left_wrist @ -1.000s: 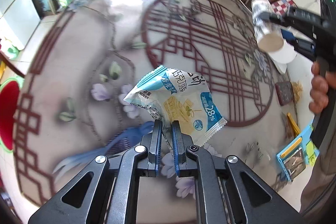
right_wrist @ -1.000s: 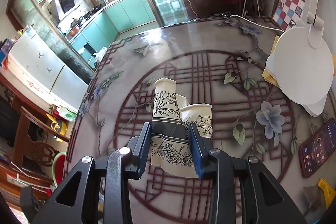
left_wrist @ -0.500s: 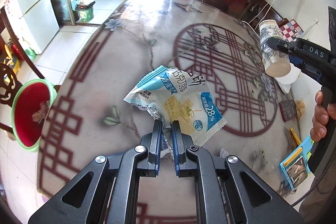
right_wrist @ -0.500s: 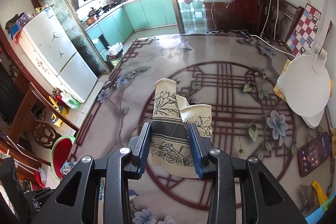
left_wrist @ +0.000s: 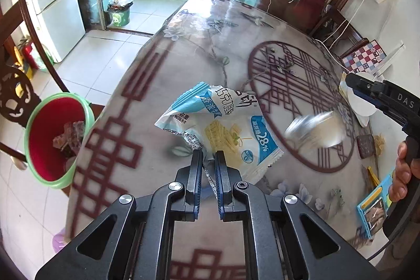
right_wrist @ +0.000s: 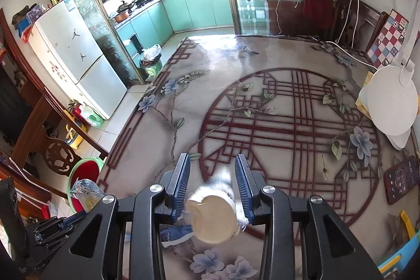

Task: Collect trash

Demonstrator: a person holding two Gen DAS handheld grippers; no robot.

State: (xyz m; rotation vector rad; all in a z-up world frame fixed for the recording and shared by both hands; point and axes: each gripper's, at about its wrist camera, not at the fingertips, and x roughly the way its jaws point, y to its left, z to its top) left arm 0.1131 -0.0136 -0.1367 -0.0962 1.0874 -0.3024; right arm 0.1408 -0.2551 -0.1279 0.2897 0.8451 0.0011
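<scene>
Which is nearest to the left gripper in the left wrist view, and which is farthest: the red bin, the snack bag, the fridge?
1. Snack bag: pinched by the left gripper.
2. Red bin: lower left, on the floor beside the table.
3. Fridge: upper left, by the kitchen doorway.

Blue-white wrapper (left_wrist: 223, 130), red bin (left_wrist: 56, 138) (green rim), maroon-lattice floral tablecloth (right_wrist: 288, 122)

Left gripper (left_wrist: 208, 158) bottom centre of its own view, pitched down, jaws pinched nearly together. Right gripper (right_wrist: 212, 169) lower centre of its view, jaws apart; in the left view it's at right edge, a hand (left_wrist: 404, 172) on its grip.
</scene>
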